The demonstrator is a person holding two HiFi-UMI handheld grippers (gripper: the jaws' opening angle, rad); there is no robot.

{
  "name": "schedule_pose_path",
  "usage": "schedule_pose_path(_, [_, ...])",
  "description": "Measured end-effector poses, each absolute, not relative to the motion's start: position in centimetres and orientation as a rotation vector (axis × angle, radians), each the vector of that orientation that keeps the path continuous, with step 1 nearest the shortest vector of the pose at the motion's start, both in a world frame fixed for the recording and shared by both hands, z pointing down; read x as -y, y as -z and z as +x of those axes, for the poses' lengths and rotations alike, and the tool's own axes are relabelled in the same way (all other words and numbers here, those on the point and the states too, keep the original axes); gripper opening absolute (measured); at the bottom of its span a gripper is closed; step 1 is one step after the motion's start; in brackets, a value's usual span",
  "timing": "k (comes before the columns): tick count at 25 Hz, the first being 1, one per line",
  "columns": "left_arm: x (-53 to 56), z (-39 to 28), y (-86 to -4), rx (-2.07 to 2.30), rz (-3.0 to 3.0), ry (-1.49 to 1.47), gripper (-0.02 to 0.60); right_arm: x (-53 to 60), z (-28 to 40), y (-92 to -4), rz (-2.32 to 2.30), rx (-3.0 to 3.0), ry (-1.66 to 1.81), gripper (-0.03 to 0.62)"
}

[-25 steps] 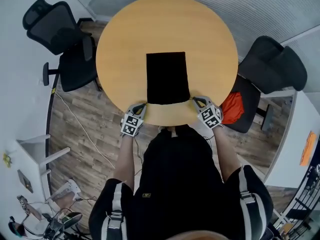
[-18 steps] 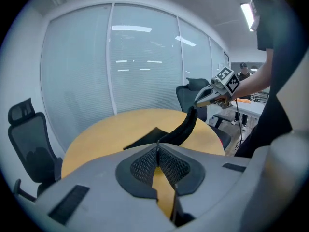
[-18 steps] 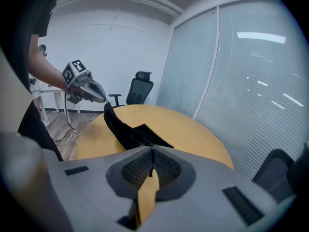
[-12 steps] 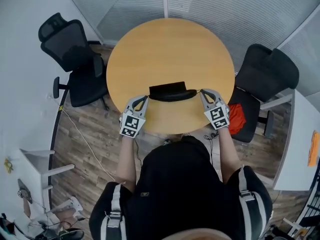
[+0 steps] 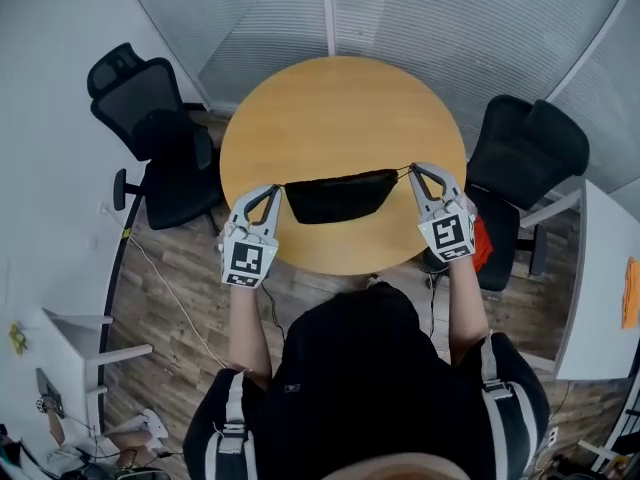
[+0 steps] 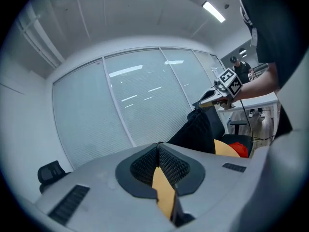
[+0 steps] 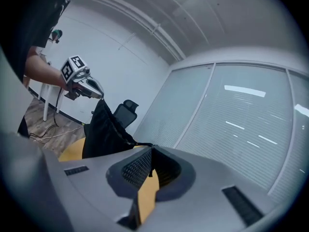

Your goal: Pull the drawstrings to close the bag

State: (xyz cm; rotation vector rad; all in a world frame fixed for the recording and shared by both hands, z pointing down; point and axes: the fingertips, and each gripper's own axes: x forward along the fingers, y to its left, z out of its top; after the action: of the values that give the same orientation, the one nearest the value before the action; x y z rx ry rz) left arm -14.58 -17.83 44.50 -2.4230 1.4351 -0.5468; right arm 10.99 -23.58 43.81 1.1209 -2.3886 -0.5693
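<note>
A black drawstring bag [image 5: 340, 196] hangs in the air above the round wooden table [image 5: 340, 98], stretched sideways between both grippers. My left gripper [image 5: 272, 190] is shut on the thin drawstring at the bag's left corner. On the other side, my right gripper [image 5: 413, 171] is shut on the drawstring at the right corner. In the left gripper view the jaws [image 6: 158, 145] are pressed together, with the bag [image 6: 198, 129] and the right gripper [image 6: 219, 93] beyond. The right gripper view shows a string running from the bag [image 7: 101, 129] into the shut jaws [image 7: 151, 149].
A black office chair [image 5: 150, 118] stands left of the table and another [image 5: 530, 148] to the right, with a red thing [image 5: 483, 238] on its seat. A white desk [image 5: 600, 288] is at the far right. Glass partitions run behind the table.
One second ago the bag lay flat on the table with the grippers at its near corners. It has been lifted off, its mouth gathered, and the grippers have spread apart.
</note>
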Motion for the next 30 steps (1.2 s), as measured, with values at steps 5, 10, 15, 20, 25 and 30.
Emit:
schedule_pose_path(5, [16.4, -16.4, -42.1, -1.481, -2.374, 0.504, 0.018, 22.8, 11.5, -42.1, 1.175, 2.392, 0.594, 0.060])
schedule_pose_path(10, [15.6, -18.3, -42.2, -1.509, -2.337, 0.542, 0.018, 21.6, 12.1, -43.0, 1.158, 2.323, 0.635, 0.060])
schedule_pose_path(15, [14.7, -19.3, -43.3, -1.539, -2.343, 0.566, 0.018, 20.6, 12.9, -43.3, 1.166, 2.316, 0.623, 0.060])
schedule_pose_path(20, [14.5, -20.3, -43.9, -1.604, -2.352, 0.543, 0.017, 20.2, 13.7, -43.8, 1.184, 2.323, 0.586, 0.060])
schedule_pose_path(25, [14.5, -21.3, -44.5, -1.632, -2.359, 0.551, 0.018, 20.1, 14.1, -44.3, 1.213, 2.321, 0.526, 0.060])
schedule_pose_path(30, [14.3, -22.3, -45.2, -1.665, -2.370, 0.555, 0.018, 20.1, 14.5, -43.8, 1.273, 2.281, 0.573, 0.060])
